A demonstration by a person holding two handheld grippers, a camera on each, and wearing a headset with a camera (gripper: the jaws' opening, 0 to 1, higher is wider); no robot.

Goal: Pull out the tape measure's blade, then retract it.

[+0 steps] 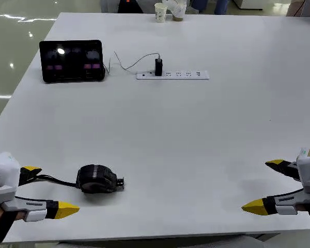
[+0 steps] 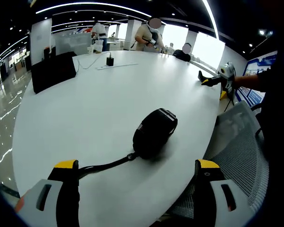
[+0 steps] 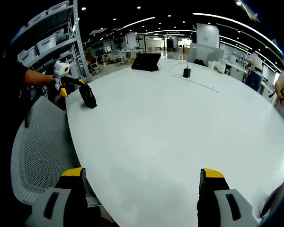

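Pointing inward from the white table's [image 1: 196,129] near-left edge, the yellow-tipped left gripper [image 1: 51,189] gapes wide and empty just beside the black round tape measure [image 1: 97,179]; the right gripper [image 1: 259,185], far right, mirrors it, also empty. Left gripper view: the tape measure lies just ahead, its black strap [image 2: 109,164] trailing toward one jaw, perhaps touching. Right gripper view: the tape measure sits well apart.
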